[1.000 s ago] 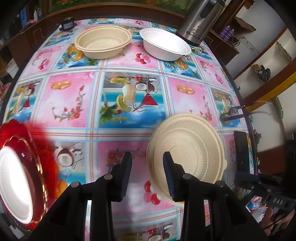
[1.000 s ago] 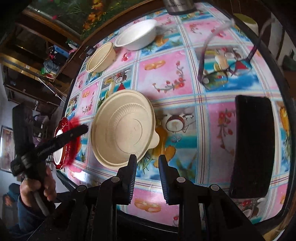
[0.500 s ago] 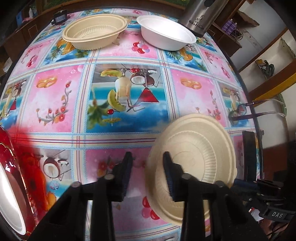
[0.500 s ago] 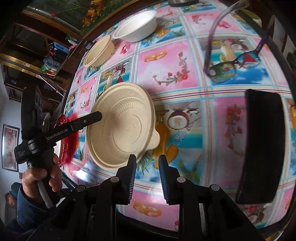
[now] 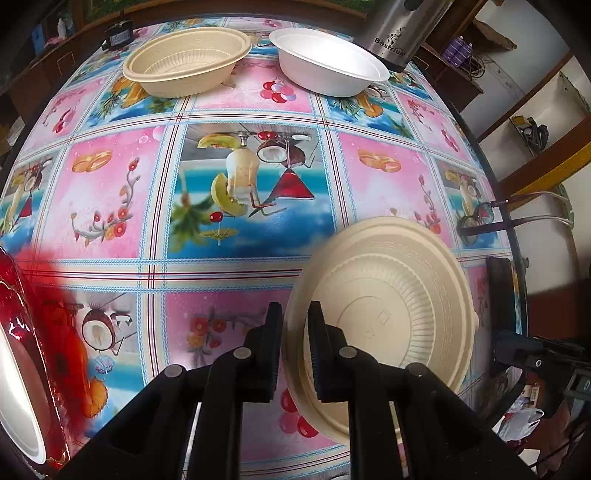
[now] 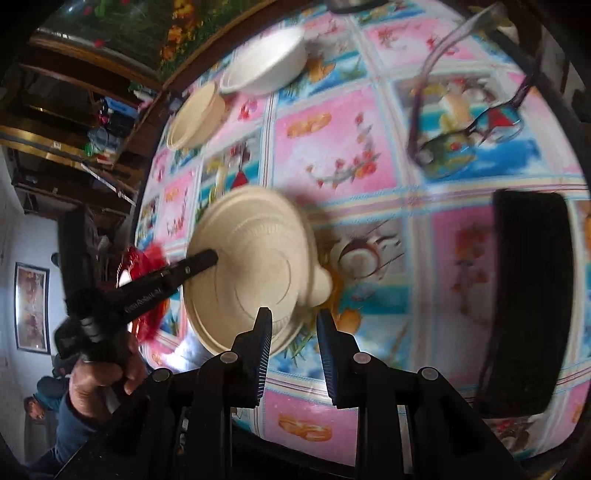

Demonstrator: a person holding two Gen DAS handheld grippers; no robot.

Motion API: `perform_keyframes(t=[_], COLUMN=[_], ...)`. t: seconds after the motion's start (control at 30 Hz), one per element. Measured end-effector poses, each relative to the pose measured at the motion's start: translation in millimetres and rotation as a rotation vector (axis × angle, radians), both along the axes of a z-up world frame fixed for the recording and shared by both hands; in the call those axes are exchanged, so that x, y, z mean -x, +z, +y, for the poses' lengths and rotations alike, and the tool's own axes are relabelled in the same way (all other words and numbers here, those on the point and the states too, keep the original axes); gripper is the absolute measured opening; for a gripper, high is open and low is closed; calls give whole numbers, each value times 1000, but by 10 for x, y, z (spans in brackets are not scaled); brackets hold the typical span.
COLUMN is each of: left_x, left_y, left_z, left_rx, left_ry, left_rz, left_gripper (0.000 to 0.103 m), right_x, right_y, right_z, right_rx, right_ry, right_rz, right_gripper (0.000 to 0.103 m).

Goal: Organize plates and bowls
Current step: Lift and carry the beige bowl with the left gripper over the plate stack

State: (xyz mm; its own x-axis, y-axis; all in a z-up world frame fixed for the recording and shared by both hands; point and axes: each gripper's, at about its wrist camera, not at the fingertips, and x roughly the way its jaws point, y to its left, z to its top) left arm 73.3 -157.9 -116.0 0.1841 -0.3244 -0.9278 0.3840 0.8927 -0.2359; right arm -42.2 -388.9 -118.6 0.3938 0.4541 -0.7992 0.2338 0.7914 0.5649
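A beige ribbed bowl (image 5: 388, 306) lies upside down on the flowered tablecloth (image 5: 229, 229). My left gripper (image 5: 295, 332) is closing on its left rim, which sits between the pads and is pressed by them. In the right wrist view the same bowl (image 6: 255, 266) looks tipped, with the left gripper (image 6: 212, 258) at its far-left edge. My right gripper (image 6: 293, 332) hovers at the bowl's near rim, jaws slightly apart and nothing between them. An upright beige bowl (image 5: 188, 62) and a white bowl (image 5: 328, 62) stand at the far side.
A red plate (image 5: 55, 332) with a white dish on it sits at the left edge. A steel flask (image 5: 402, 29) stands behind the white bowl. Spectacles (image 6: 472, 122) and a black flat case (image 6: 524, 302) lie to the right of the bowl, near the table edge.
The left jaws have narrowed from wide apart onto the bowl's rim. The right gripper has drifted closer to the bowl's near rim, with its gap unchanged.
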Motion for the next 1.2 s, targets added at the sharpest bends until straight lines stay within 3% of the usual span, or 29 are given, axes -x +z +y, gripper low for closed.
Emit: perform_keyframes(t=[0.2,0.33,0.4,0.53,0.73,0.8,0.9,1.07,1.1,1.13,1.2], left_x=[1,11,9,54,81,80,76,74,82,90,126], left_y=[-18,-32,-34,2,-17,-13,-20,-39,-41,-38,8], left_z=[-5,-21,-5,-23,28,50,54,45,32,18,0], left_rx=[-4,-33,-8,-15,-17,-15,-15,-12,-10,-11,-22], left_ry=[-1,0,2,-14,-2,3,8,7,4,2,0], left_rz=[2,-19,-3,-21,-18,-19,-14,-8,-7,-11,-33], left_gripper=[13,12,10,10,10,10,10,10,10,10,10], right_x=[57,-36,-92,-163,-93,-54,-36,-114,-137,-165,-209], right_y=[-136,-212,-212,-192,-92,-49,-83,-218,-254,-279,-254], right_z=[-75,20,52,136,102,60,4,51,71,96,159], right_rx=[-35,-14,-12,4,-4,14,17,4,9,-19,1], right_ry=[-22,-4,5,26,16,-1,-24,-19,-18,-5,4], right_rz=[53,47,16,18,7,2,14,27,32,23,16], right_gripper=[31,31,31,18,18,23,48,49,40,25,15])
